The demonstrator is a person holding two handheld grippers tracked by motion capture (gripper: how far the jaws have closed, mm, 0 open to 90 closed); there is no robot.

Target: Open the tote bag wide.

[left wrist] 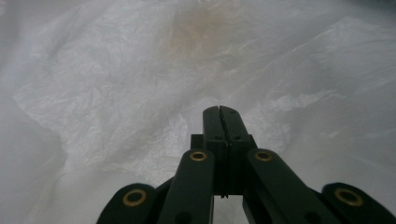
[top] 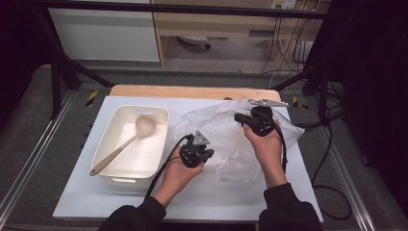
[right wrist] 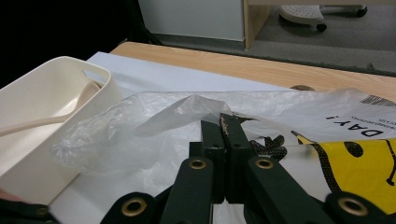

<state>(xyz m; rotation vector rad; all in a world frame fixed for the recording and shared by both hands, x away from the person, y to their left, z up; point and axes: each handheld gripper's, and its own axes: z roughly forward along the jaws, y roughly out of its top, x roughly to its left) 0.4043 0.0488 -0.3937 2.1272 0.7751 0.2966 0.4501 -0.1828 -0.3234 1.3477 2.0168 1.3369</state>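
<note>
A crumpled clear plastic bag (top: 231, 139) lies on the white table top, right of centre. My left gripper (top: 204, 153) is at the bag's near left edge. In the left gripper view its jaws (left wrist: 219, 111) are shut, with the bag's film (left wrist: 140, 84) gathered at the tips. My right gripper (top: 243, 118) is at the bag's far side. Its jaws (right wrist: 220, 116) are shut on a raised fold of the bag (right wrist: 154, 121). A yellow printed panel (right wrist: 355, 172) with black marks shows through the film.
A cream plastic bin (top: 115, 120) stands at the left, with a beige spoon (top: 137, 132) leaning in it. In the right gripper view, the bin (right wrist: 70, 70) and spoon (right wrist: 56, 119) are left of the bag. A wooden table edge (top: 192, 91) runs along the back.
</note>
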